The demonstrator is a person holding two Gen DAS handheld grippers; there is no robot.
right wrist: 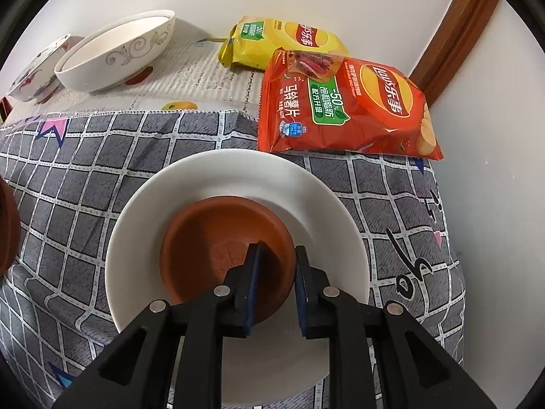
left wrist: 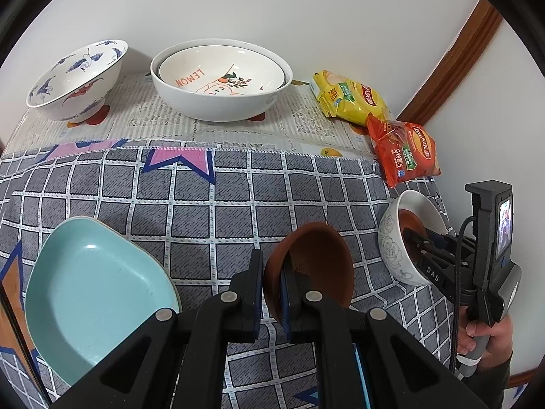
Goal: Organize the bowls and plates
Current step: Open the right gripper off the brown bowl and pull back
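My left gripper [left wrist: 272, 262] is shut on the rim of a small brown bowl [left wrist: 316, 266] and holds it tilted above the checked cloth. My right gripper [right wrist: 276, 255] straddles the rim of a second brown bowl [right wrist: 218, 248] that sits inside a white flower-patterned bowl [right wrist: 306, 197]; there is a visible gap between the right pad and the rim. The left wrist view shows that white bowl [left wrist: 391, 242] at the right with the right gripper [left wrist: 419, 242] in it. A light blue plate [left wrist: 95, 293] lies at the lower left.
A large white bowl [left wrist: 221, 102] with a "LEMON" bowl [left wrist: 221, 75] nested in it and a blue-and-white crane bowl [left wrist: 78, 78] stand at the back. Yellow [left wrist: 351, 99] and red [left wrist: 405, 153] chip bags lie at the back right by the wall.
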